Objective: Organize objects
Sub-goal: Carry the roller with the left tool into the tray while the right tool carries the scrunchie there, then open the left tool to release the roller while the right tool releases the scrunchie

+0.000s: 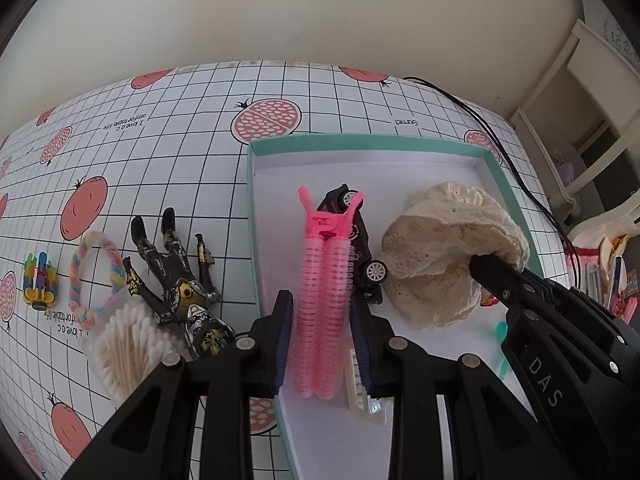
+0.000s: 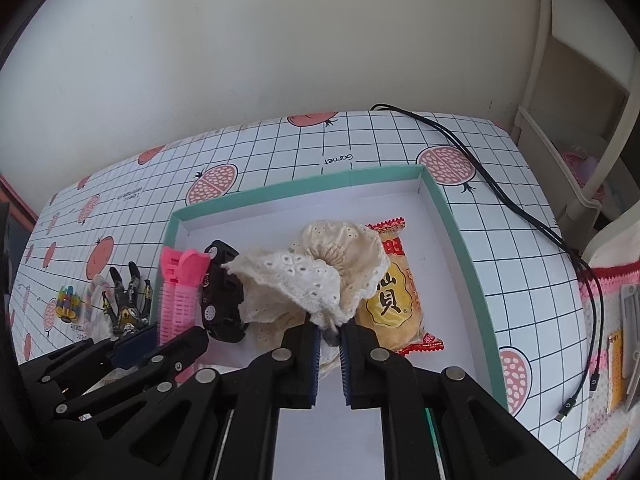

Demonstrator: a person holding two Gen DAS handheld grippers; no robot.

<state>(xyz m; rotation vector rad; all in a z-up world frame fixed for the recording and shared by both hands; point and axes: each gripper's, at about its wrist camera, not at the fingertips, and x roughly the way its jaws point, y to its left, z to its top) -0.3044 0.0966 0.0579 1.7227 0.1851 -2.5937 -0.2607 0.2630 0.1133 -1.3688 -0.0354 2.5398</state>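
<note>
The teal-rimmed box [image 1: 370,141] on the worktop [image 1: 168,152] serves as landmark. The left tongs [image 1: 322,330] grip a pink hair roller clip [image 1: 322,284] just inside the box's left wall; the clip hides most of a black toy car [image 1: 370,268] behind it. A white comb-like piece [image 1: 362,388] under the clip is mostly covered, its kind unclear. The right tongs [image 2: 330,338] pinch the edge of a cream lace cloth [image 2: 316,276] at the box's middle; this cloth covers part of a yellow snack packet [image 2: 396,300]. Left of the box lie a dark toy figure [image 1: 180,280], cotton swabs [image 1: 128,344], a pastel hair tie [image 1: 94,276] and a small multicoloured toy [image 1: 39,282], too small to identify. A black cable [image 2: 500,200] runs right of the box.
</note>
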